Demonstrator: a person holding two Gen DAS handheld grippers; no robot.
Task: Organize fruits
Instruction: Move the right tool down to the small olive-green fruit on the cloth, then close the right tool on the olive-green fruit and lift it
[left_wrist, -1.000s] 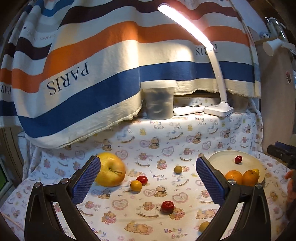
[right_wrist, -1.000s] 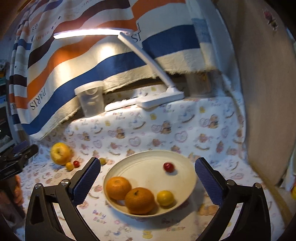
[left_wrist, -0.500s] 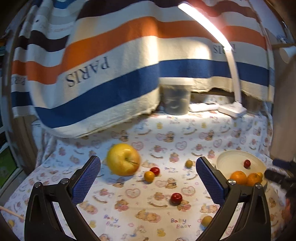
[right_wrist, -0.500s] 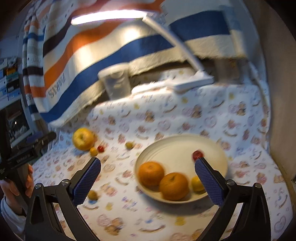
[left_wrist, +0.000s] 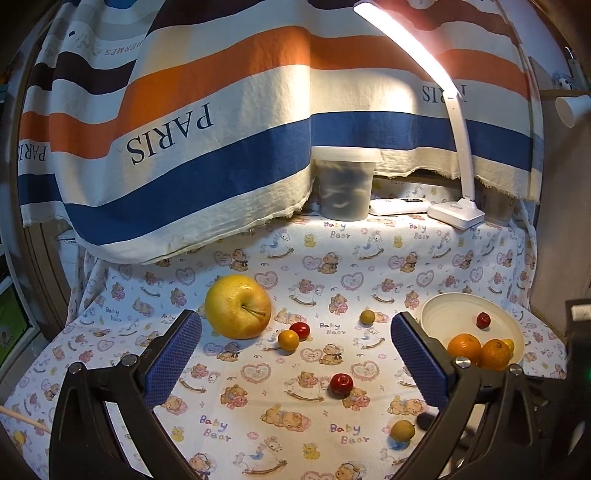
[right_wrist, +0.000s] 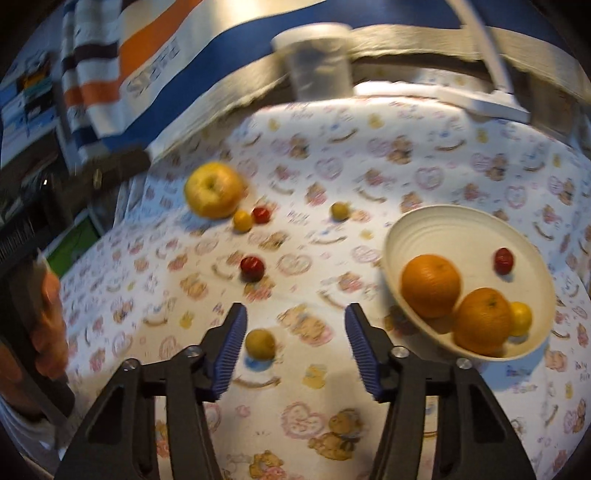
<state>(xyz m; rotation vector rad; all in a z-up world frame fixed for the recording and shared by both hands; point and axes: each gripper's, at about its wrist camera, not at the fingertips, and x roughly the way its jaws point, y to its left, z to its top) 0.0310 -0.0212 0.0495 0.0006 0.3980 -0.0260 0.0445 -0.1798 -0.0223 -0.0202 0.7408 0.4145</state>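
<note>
Fruit sits between parted right hand-held gripper fingers.

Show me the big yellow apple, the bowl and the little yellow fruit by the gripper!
big yellow apple (left_wrist: 238, 306): left wrist view, middle of its skin.
bowl (right_wrist: 436, 225): right wrist view, bare inner wall.
little yellow fruit (right_wrist: 260, 343): right wrist view, its centre.

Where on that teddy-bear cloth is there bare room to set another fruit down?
Free: the cloth between the lidded tub and the apple, and the bowl's far half. Crowded: around the apple's two small fruits and the bowl's oranges.
</note>
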